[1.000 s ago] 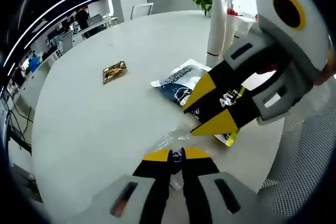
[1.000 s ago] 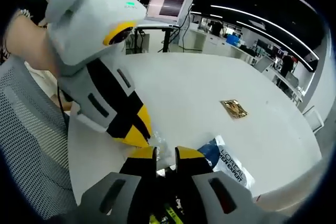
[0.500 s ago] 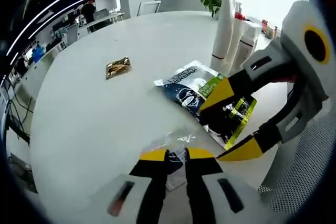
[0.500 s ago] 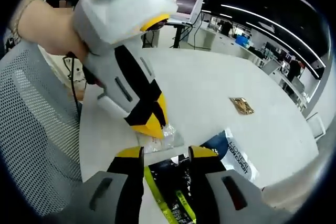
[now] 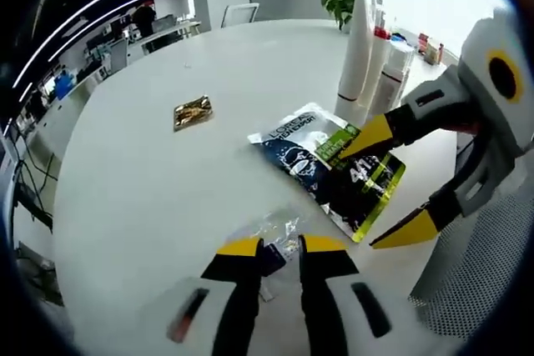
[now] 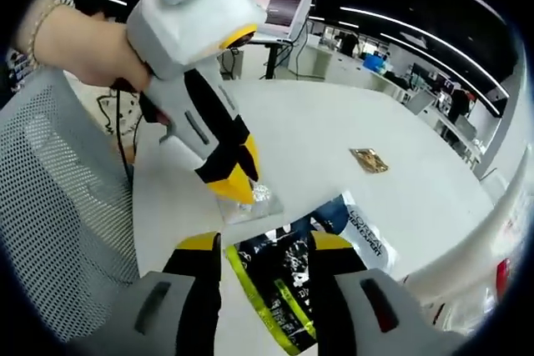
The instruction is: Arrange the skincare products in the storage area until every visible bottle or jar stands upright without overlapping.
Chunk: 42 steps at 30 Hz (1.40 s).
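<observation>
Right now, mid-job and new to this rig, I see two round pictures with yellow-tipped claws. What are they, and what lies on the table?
No robot arm here: a person holds a two-jaw gripper in each hand, each carrying a fisheye camera looking along its jaws.

In the left gripper view, the left gripper rises from below, jaws closed on a small clear plastic wrapper. The right gripper enters from the right, jaws open around the dark blue and green flat sachet.

The right gripper view shows the same from the other hand.

On the round white table also lie a small gold foil packet and, at the far edge, tall white tubes with a red-capped bottle, standing upright.
</observation>
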Each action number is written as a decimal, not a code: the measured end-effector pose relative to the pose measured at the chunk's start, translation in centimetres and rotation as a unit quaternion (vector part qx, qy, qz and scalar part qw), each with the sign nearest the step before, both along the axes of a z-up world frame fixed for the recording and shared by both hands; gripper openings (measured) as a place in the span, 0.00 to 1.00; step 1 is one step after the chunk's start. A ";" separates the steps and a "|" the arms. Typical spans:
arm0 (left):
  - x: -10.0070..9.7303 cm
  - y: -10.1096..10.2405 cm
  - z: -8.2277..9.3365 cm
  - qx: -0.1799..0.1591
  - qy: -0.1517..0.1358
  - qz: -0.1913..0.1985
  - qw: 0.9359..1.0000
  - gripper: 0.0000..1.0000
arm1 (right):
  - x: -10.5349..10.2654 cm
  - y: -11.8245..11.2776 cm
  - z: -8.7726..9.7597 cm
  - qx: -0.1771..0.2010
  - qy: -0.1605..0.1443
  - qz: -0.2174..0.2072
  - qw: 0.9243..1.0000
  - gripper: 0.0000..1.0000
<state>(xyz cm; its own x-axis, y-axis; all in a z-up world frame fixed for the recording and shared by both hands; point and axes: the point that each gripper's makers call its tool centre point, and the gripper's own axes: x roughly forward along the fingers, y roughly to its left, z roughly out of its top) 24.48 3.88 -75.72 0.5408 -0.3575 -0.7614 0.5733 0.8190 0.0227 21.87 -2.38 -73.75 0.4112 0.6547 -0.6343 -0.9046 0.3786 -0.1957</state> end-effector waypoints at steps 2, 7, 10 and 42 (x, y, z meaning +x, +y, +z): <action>-0.1 -0.1 0.2 -0.001 -0.001 0.001 1.000 0.24 | -0.1 -0.4 0.2 0.003 0.001 -0.005 1.000 0.45; -0.6 -0.1 0.9 -0.003 -0.006 0.004 1.000 0.31 | -0.4 -1.3 0.9 0.009 -0.004 -0.017 1.000 0.50; -0.8 0.0 1.2 -0.003 -0.009 0.008 1.000 0.35 | -0.7 -2.0 1.4 0.014 -0.009 -0.024 1.000 0.53; -4.5 1.4 5.3 -0.067 -0.013 0.065 0.996 0.74 | -3.0 -12.7 4.8 0.107 0.082 -0.187 0.973 0.95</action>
